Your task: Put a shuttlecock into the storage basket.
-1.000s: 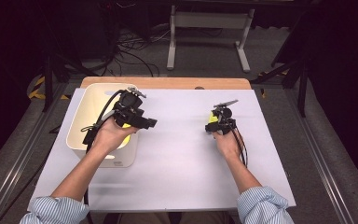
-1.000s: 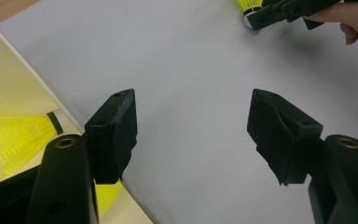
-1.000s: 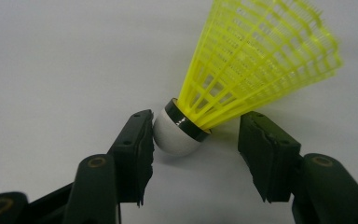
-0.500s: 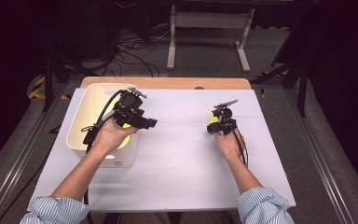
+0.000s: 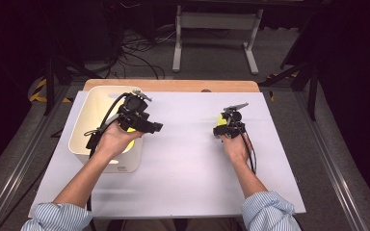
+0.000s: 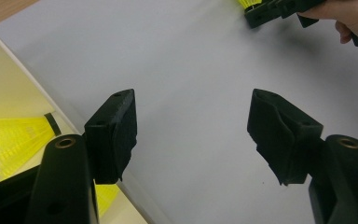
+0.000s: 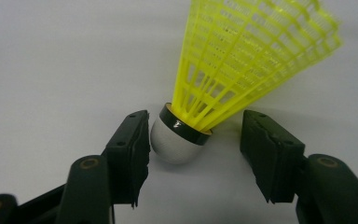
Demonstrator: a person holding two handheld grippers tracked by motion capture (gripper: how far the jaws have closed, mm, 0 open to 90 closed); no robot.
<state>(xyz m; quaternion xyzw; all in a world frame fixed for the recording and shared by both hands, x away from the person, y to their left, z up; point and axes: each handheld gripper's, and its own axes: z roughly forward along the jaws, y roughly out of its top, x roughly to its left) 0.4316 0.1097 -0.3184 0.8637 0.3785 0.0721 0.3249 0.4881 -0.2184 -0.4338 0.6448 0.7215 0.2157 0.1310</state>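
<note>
Yellow plastic shuttlecock lies on the white table at three o'clock, between the right hand-held gripper's just-opening jaws, unclamped, while the left hand-held gripper gapes wide, empty, over the cream bin's edge.

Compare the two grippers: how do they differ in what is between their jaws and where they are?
The right gripper has a yellow shuttlecock between its jaws, its white tip by one pad; the left gripper has nothing between its jaws. The left gripper is beside the white bin; the right gripper is over the open table. Both stand open.
</note>
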